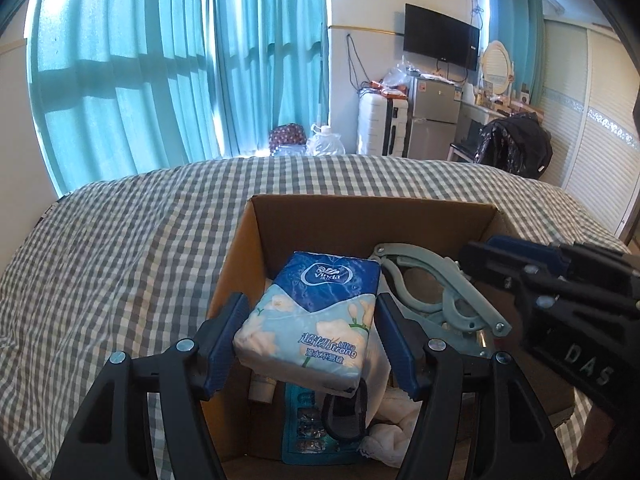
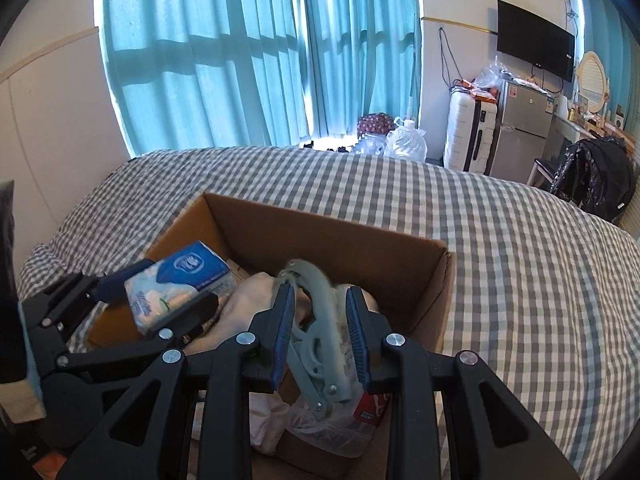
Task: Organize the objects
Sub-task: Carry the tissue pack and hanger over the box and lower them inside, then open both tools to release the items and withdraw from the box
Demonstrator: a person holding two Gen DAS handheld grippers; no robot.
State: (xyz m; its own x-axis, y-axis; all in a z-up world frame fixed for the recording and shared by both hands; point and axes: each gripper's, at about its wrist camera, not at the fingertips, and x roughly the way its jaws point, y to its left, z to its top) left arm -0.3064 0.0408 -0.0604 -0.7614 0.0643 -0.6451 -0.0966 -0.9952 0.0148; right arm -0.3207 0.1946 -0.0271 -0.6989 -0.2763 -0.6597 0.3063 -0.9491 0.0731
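Note:
A brown cardboard box [image 1: 360, 216] stands on the checked bed; it also shows in the right wrist view [image 2: 320, 236]. My left gripper [image 1: 308, 330] is shut on a blue and white Vinda tissue pack [image 1: 316, 312] and holds it over the box; the pack also shows in the right wrist view [image 2: 180, 284]. My right gripper [image 2: 320, 328] is shut on a grey plastic clamp [image 2: 324, 320] over the box's right side; the clamp also shows in the left wrist view [image 1: 432, 292]. In the left wrist view the right gripper [image 1: 560, 280] comes in from the right.
Inside the box lie white cloth [image 1: 384, 428], a blue packet [image 1: 300, 420] and a clear plastic container [image 2: 328, 428]. The grey checked bedspread [image 2: 520, 272] spreads all around. Teal curtains [image 1: 160, 72], a white suitcase [image 2: 472, 136], a fridge [image 2: 520, 128] and a chair with a black jacket [image 2: 592, 180] stand beyond the bed.

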